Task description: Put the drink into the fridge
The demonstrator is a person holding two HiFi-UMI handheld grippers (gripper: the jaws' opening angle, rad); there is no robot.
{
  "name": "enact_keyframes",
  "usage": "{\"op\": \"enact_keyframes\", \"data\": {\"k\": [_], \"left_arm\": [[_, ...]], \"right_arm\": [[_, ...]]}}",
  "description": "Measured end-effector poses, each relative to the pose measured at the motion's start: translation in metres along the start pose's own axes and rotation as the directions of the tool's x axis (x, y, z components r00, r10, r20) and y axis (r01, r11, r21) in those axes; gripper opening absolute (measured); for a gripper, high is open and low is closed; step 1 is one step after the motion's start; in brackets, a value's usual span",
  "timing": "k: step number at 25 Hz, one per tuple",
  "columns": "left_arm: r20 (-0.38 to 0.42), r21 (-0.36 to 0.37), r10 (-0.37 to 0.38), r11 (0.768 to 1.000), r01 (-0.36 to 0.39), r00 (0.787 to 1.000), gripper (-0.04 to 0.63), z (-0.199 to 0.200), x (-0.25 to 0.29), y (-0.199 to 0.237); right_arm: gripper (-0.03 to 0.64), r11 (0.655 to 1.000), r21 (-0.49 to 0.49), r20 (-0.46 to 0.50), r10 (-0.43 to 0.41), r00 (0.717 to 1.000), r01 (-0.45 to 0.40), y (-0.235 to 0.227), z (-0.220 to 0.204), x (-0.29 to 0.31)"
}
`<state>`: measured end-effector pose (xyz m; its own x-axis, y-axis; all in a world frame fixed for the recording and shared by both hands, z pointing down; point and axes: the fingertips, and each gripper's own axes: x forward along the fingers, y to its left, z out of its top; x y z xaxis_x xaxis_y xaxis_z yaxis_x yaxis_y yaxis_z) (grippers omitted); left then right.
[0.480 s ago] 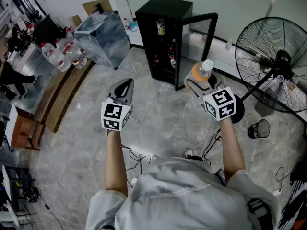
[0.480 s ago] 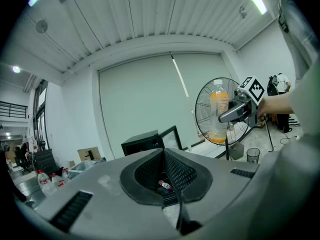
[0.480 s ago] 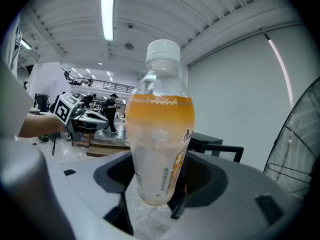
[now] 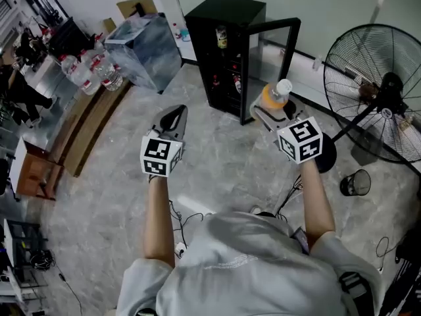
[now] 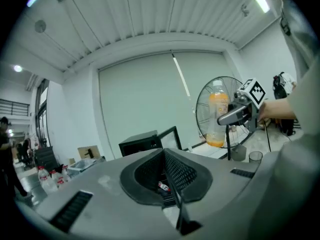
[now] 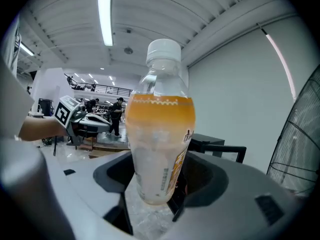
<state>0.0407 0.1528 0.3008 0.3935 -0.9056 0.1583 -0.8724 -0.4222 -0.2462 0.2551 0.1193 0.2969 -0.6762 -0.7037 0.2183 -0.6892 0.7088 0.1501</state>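
Since half a second ago little has moved: both grippers have edged slightly forward toward the fridge, the drink has kept its pose, and the person at the far left edge of the head view has shifted.

The left gripper (image 4: 172, 116) hangs in the air over the floor, left of and short of the fridge. In the left gripper view its fingers (image 5: 186, 172) are pressed together with nothing between them.

The fridge (image 4: 227, 18) stands ahead with its shelves facing the person. Its glass door (image 4: 276, 48) is swung open to the right.

The right gripper (image 4: 268, 114) is the nearer one to that opening. Its fingers (image 6: 207, 176) are clenched on the lower part of the drink (image 4: 275, 96), an orange-filled bottle with a white cap. The bottle's long axis is upright, cap on top and base down between the fingers.

In the head view the drink sits just in front of the open door, so the shelves lie ahead and to its left. The coming move likely calls for carrying it forward and leftward, past the door's edge, while keeping it upright.

A large standing fan (image 4: 375, 91) is off to the right, clear of that path.
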Motion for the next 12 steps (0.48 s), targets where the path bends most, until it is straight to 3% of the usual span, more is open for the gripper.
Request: {"op": "enact_keyframes", "data": {"k": [3, 5, 12], "left_arm": [[0.016, -0.114, 0.070, 0.991, -0.068, 0.997, 0.013, 0.002, 0.004, 0.007], [0.014, -0.152, 0.108, 0.983, -0.104, 0.994, 0.013, 0.003, 0.007, 0.008], [-0.040, -0.147, 0.186, 0.971, -0.190, 0.982, 0.012, 0.003, 0.016, -0.005]], "right_arm": [[0.291, 1.000, 0.002, 0.011, 0.007, 1.000, -0.007, -0.015, -0.003, -0.003], [0.291, 1.000, 0.006, 0.018, 0.014, 1.000, -0.014, -0.027, -0.006, -0.006], [0.292, 0.997, -0.026, 0.018, 0.068, 0.998, -0.067, -0.056, -0.015, -0.006]]}}
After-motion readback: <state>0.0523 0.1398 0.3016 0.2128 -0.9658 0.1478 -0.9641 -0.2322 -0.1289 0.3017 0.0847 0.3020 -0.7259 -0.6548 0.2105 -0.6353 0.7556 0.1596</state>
